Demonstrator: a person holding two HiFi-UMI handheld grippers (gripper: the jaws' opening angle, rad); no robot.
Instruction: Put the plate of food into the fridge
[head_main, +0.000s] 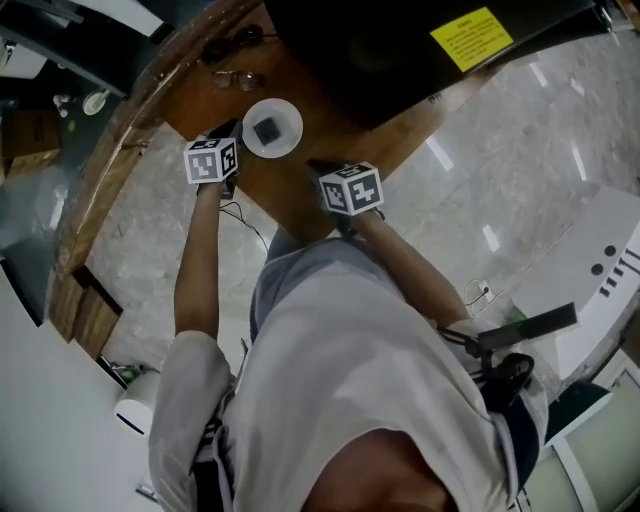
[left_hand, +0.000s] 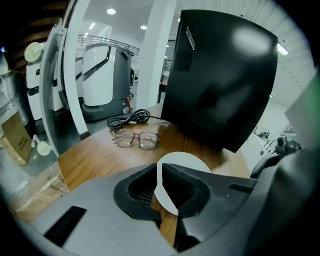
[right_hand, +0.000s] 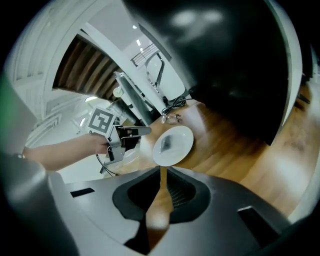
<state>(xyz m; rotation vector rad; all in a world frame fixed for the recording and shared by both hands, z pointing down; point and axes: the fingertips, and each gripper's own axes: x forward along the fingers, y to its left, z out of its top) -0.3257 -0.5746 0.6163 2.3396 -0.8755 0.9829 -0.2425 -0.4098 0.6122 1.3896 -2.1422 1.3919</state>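
Note:
A white plate (head_main: 272, 128) with a dark piece of food (head_main: 268, 130) rests on the round wooden table (head_main: 290, 195), just in front of the black fridge (head_main: 390, 55). My left gripper (head_main: 226, 132) hovers at the plate's left edge, jaws together with nothing between them. The left gripper view shows the plate (left_hand: 183, 160) right behind its closed jaws (left_hand: 159, 172). My right gripper (head_main: 322, 166) hangs to the plate's right, a little short of it, also shut and empty. The right gripper view shows the plate (right_hand: 172, 145) ahead of the jaws (right_hand: 161, 175), with the left gripper (right_hand: 131, 132) beside it.
A pair of glasses (left_hand: 137, 140) and a coiled black cable (left_hand: 129, 119) lie on the table behind the plate. The fridge (left_hand: 220, 75) stands closed and carries a yellow label (head_main: 470, 38). White machines (left_hand: 102, 75) stand on the floor beyond.

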